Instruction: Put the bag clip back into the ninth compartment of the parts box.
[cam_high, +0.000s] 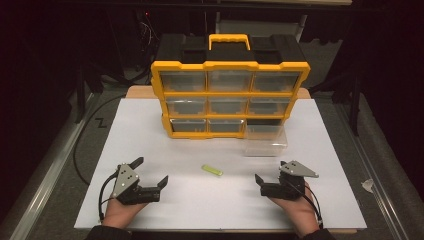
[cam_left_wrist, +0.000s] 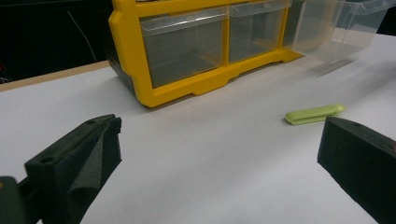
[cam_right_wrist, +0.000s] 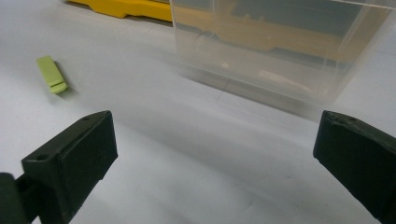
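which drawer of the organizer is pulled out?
The bottom-right drawer: it sits out on the white table, in front of its dark open slot. The other eight are pushed into the yellow organizer.

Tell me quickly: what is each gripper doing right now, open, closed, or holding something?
Left gripper: open, holding nothing, resting on the table.
Right gripper: open, holding nothing, facing the clear drawer.

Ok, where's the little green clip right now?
In the high view the green clip lies flat on the white table, between the two claws, in front of the yellow organizer.
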